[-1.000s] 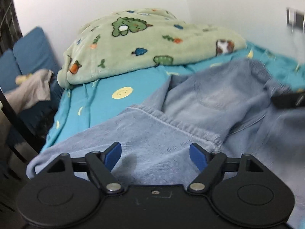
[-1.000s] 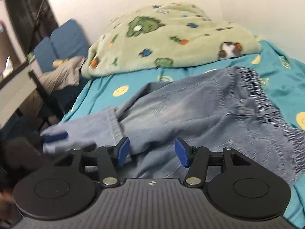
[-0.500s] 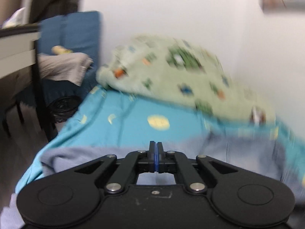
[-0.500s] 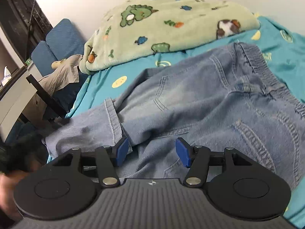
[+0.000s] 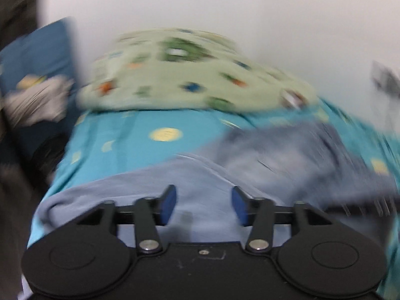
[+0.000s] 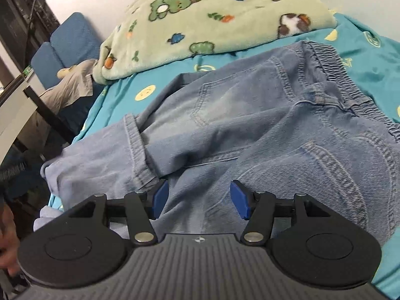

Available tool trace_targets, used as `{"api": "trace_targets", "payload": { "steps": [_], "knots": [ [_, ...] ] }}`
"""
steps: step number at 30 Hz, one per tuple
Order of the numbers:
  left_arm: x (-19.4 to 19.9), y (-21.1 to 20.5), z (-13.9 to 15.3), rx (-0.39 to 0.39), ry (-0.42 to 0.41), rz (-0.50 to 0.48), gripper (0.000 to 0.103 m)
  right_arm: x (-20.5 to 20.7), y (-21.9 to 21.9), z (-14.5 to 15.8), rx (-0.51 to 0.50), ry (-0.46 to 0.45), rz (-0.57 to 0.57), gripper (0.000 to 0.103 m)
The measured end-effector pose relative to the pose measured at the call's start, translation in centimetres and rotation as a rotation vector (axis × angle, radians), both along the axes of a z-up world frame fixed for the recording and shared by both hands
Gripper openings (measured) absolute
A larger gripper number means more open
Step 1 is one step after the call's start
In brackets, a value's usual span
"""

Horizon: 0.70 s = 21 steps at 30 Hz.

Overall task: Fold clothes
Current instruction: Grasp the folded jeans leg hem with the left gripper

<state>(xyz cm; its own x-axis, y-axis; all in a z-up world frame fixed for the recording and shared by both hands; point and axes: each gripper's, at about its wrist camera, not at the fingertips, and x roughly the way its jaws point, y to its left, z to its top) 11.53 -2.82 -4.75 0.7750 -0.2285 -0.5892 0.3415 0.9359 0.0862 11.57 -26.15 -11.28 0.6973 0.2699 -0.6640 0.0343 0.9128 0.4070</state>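
A pair of light blue jeans (image 6: 262, 130) lies spread on a teal bed sheet (image 6: 365, 57), elastic waistband at the far right and a folded-over leg hem (image 6: 136, 147) at the left. My right gripper (image 6: 197, 200) hovers low over the denim, open, nothing pinched between its blue pads. The left wrist view is blurred: my left gripper (image 5: 203, 206) sits above the jeans' pale leg end (image 5: 140, 190) near the bed's front edge. Its jaws are opening, and no cloth is gripped between them.
A green cartoon-print blanket (image 6: 215, 22) is heaped at the head of the bed against the white wall. A blue chair (image 6: 70, 40) with grey clothing (image 6: 67, 87) stands left of the bed, beside a dark desk edge (image 6: 50, 115). A person's hand (image 6: 7, 240) shows at the lower left.
My left gripper went from open to fully shut, then parted again while swinging about. The right gripper sank closer to the jeans and stayed open.
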Motion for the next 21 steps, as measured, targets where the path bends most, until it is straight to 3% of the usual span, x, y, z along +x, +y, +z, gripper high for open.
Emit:
{"api": "trace_targets", "payload": {
  "steps": [3,7,10,12,14,15,18,21],
  "knots": [
    [-0.9,-2.9,-2.3,0.124,0.044,-0.141,0.053,0.1,-0.5,-0.1,0.022,0.008,-0.013,0.058],
    [-1.7,-4.7,-5.1,0.303,-0.002,-0.212,0.064,0.2,-0.7,-0.1,0.045,0.008,-0.014,0.058],
    [-1.1,-4.8,-6.8,0.417,-0.019,-0.199,0.061,0.1,-0.7,-0.1,0.060,0.008,-0.008,0.058],
    [-0.6,-4.1,-6.8,0.406,-0.023,-0.168,0.051,0.1,-0.8,0.0,0.071,0.008,-0.007,0.058],
    [-0.3,-3.0,-5.7,0.322,-0.024,-0.129,0.022,0.1,-0.8,0.0,0.072,0.008,-0.010,0.058],
    [-0.2,-2.4,-4.8,0.265,-0.025,-0.108,0.016,0.1,-0.9,0.0,0.072,0.009,-0.012,0.058],
    [0.2,0.0,-1.5,0.057,-0.052,-0.010,0.012,0.0,-1.0,0.0,0.074,0.011,-0.018,0.058],
    [0.4,3.1,1.8,-0.150,-0.130,0.116,0.011,0.0,-1.0,0.0,0.068,0.013,-0.019,0.058]
  ]
}}
